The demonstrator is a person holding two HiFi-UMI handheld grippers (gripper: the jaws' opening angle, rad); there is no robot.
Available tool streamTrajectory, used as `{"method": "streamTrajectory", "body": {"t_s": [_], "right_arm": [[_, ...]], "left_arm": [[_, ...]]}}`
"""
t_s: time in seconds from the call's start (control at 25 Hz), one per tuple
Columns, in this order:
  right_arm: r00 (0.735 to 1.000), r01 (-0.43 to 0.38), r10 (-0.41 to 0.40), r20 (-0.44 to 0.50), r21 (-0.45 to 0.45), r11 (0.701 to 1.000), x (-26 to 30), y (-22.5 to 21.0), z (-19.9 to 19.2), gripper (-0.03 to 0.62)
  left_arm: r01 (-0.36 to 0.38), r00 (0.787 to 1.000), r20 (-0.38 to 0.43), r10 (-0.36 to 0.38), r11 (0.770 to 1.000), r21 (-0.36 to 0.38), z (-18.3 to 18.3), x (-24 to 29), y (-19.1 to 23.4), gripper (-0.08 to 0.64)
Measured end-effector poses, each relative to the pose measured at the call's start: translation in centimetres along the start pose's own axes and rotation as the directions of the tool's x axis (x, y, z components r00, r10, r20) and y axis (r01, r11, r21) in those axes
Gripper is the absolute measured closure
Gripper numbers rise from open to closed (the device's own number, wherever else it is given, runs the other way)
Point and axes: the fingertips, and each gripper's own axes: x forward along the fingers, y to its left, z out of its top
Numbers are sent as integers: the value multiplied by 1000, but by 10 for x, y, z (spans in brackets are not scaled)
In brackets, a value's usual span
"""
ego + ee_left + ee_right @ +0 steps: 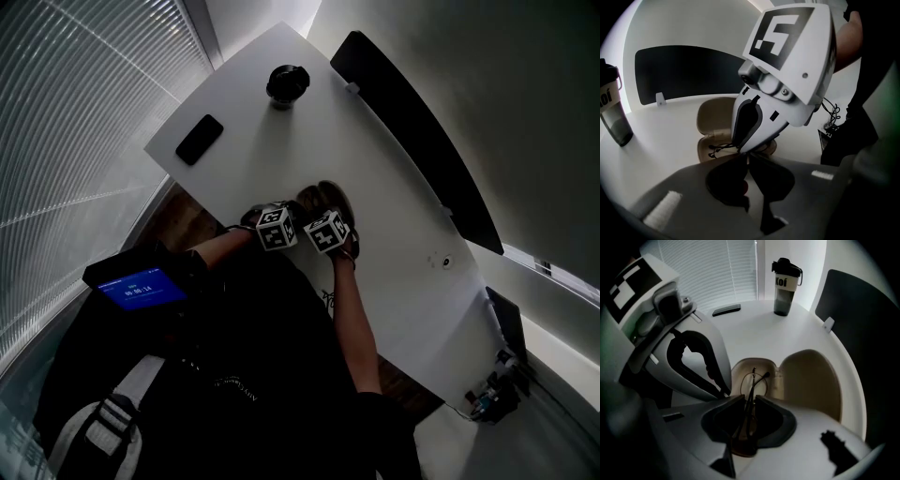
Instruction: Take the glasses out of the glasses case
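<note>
Both right jaws around glasses (749,399)

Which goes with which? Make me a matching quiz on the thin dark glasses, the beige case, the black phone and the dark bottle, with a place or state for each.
Things:
1. thin dark wire-framed glasses
2. beige hard-shell glasses case
3. flat black phone
4. dark lidded drink bottle

Places or states:
A. lying open, lid folded back
B. between the fingers of the right gripper
C. standing upright near the far end of the white table
D. lying flat near the table edge by the window blinds

Pairs: 1-B, 2-A, 3-D, 4-C.
</note>
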Motion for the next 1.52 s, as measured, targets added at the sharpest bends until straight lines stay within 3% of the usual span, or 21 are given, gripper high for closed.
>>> {"method": "streamTrajectory", "body": {"t_s": [0.16,0.36,0.44,0.52,0.6,0.68,0.72,0.76,0.84,0.96,1.04,1.16,1.44,1.52], "right_arm": [[999,30,-30,33,9,1000,-7,-3,7,571],[992,65,-72,107,65,996,-34,-3,14,577],[980,85,-104,168,118,989,-57,-6,14,577],[954,84,-146,262,232,969,-88,-9,12,577],[906,40,-207,370,411,911,-125,-13,3,577],[860,-24,-289,421,598,801,-150,-19,-28,577],[852,-48,-321,413,673,738,-152,-20,-52,577],[857,-65,-339,388,734,676,-147,-20,-79,578],[894,-76,-323,310,816,574,-125,-12,-131,577],[938,-81,-257,232,870,487,-92,4,-182,577],[947,-99,-232,223,888,449,-78,11,-196,577],[951,-115,-214,221,900,420,-63,13,-202,577],[948,-127,-221,227,911,391,-53,10,-206,577],[944,-105,-245,222,905,413,-59,6,-204,577]], "left_arm": [[-1,1000,-2,1,1000,3,-1,0,0,534],[0,1000,-5,0,1000,11,-3,-4,0,534],[1,1000,-9,-1,1000,17,-3,-3,0,534],[4,1000,-13,-3,1000,24,-5,-4,-1,534],[6,1000,-16,-5,999,31,-7,-9,0,534],[4,1000,-14,-3,999,37,-7,-15,1,534],[2,1000,-14,-2,999,39,-7,-18,2,534],[1,1000,-15,0,999,42,-7,-19,3,534],[1,1000,-25,1,999,53,-7,-21,3,534],[12,998,-59,-8,997,76,-10,-18,-5,534],[20,997,-78,-13,996,85,-13,-18,-10,534],[22,996,-93,-13,995,99,-16,-20,-14,534],[-6,996,-85,16,994,107,-15,-30,-10,534],[-20,997,-72,27,995,97,-12,-32,-7,534]]}}
